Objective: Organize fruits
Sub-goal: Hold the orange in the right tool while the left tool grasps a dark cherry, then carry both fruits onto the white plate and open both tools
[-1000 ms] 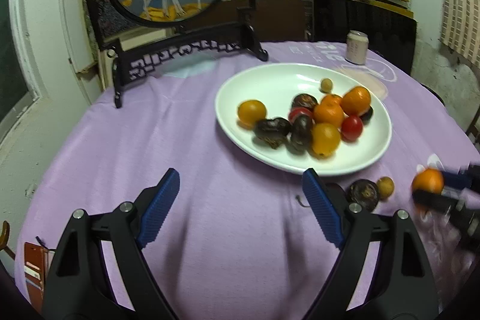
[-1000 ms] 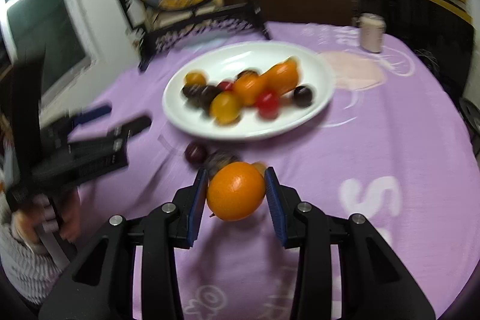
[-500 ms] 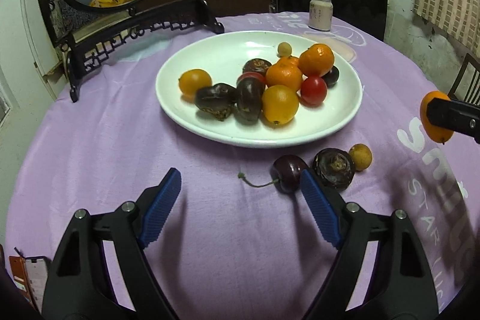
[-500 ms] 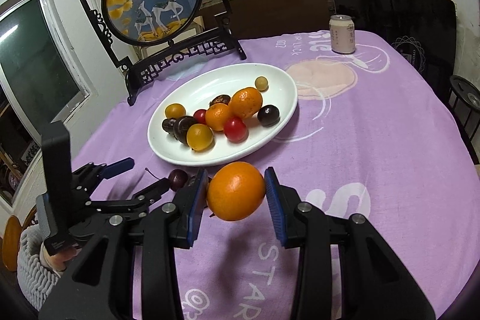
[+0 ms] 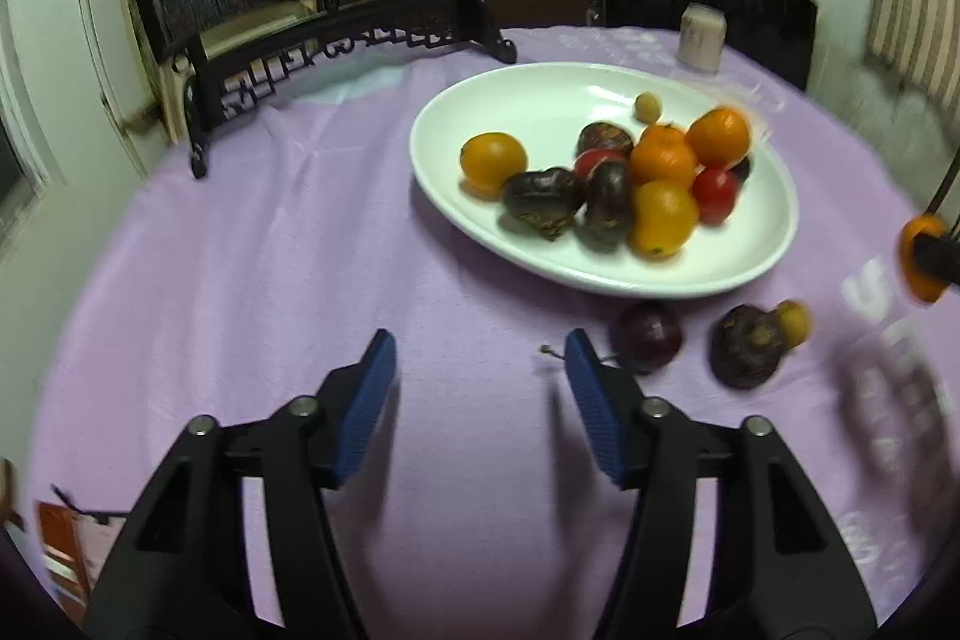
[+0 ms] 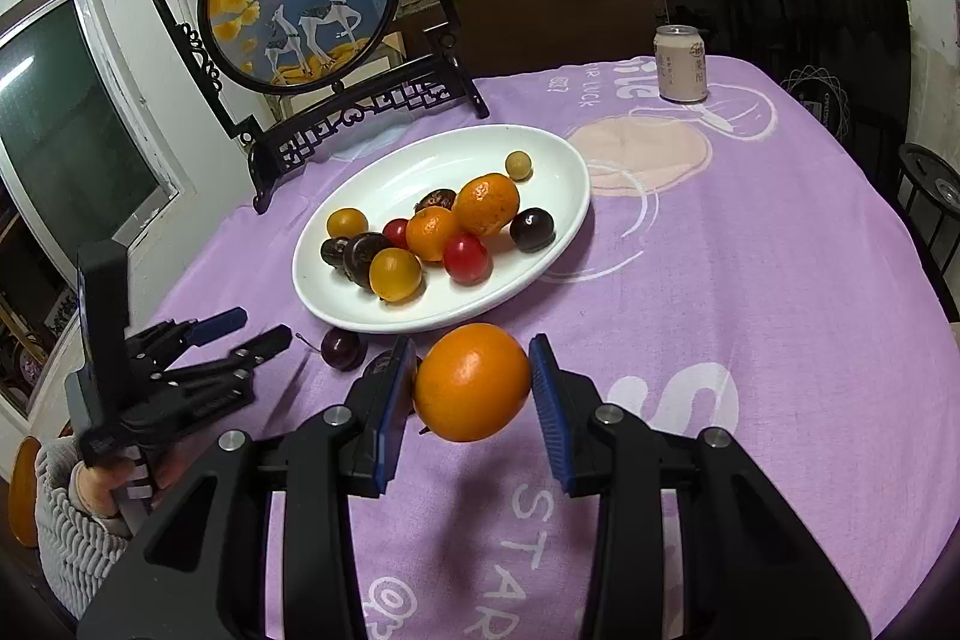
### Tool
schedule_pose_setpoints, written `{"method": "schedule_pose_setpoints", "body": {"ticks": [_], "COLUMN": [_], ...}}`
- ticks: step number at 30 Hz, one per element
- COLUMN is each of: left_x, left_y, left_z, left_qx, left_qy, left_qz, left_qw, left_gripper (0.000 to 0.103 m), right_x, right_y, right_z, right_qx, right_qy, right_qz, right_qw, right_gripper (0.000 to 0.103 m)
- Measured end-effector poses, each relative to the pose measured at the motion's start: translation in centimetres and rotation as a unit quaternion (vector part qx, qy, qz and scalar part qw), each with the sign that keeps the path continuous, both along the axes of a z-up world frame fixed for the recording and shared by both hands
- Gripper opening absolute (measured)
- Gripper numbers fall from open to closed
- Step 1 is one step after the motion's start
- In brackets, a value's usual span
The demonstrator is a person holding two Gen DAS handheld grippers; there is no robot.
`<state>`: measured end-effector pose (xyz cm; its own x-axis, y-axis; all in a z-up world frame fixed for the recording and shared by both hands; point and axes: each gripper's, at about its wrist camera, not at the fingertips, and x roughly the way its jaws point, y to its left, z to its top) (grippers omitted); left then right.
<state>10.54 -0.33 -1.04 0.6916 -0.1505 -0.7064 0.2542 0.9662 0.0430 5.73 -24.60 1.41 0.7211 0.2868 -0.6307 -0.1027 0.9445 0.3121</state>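
My right gripper (image 6: 474, 379) is shut on an orange (image 6: 472, 381) and holds it above the purple cloth, just in front of the white plate (image 6: 558, 160). The plate holds several oranges, red tomatoes and dark fruits. The held orange also shows at the right edge of the left wrist view (image 5: 921, 259). My left gripper (image 5: 480, 382) is open and empty above the cloth, left of a dark cherry (image 5: 647, 336), a dark wrinkled fruit (image 5: 747, 345) and a small yellow fruit (image 5: 793, 321) lying before the plate (image 5: 456, 112). The left gripper also appears in the right wrist view (image 6: 258, 331).
A round deer picture on a black stand (image 6: 300, 16) stands behind the plate. A drink can (image 6: 681, 63) stands at the table's far side. A dark chair (image 6: 780, 10) and shelves are beyond the table.
The left wrist view has swung left, so the plate and loose fruits now lie further right of it. My right gripper still holds the orange and has come a little nearer the plate.
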Motion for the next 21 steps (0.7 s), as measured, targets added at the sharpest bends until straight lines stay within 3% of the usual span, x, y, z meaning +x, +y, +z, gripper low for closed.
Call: {"method": "schedule_pose_setpoints", "body": {"ticks": [6, 10, 17, 21], "left_x": [-2.3, -1.4, 1.4, 1.2], "left_y": [-4.2, -5.6, -5.7, -5.5], "left_z": [-0.1, -1.3, -2.5, -2.5], "left_qx": [0.036, 0.058, 0.019, 0.001], "left_qy": [-0.036, -0.020, 0.039, 0.044], "left_qz": [-0.076, -0.082, -0.091, -0.098], "left_qw": [0.9958, 0.9948, 0.9949, 0.9942], "left_gripper": [0.056, 0.055, 0.031, 0.030], "right_x": [-0.1, -0.1, -0.1, 0.1], "right_y": [0.1, 0.1, 0.2, 0.2], "right_z": [0.0, 0.0, -0.1, -0.3], "right_qx": [-0.002, -0.001, -0.003, -0.003], "right_qy": [-0.002, -0.001, 0.002, 0.006], "right_qz": [0.002, 0.002, 0.003, 0.004], "right_qw": [1.000, 1.000, 1.000, 1.000], "right_gripper": [0.039, 0.039, 0.039, 0.039]}}
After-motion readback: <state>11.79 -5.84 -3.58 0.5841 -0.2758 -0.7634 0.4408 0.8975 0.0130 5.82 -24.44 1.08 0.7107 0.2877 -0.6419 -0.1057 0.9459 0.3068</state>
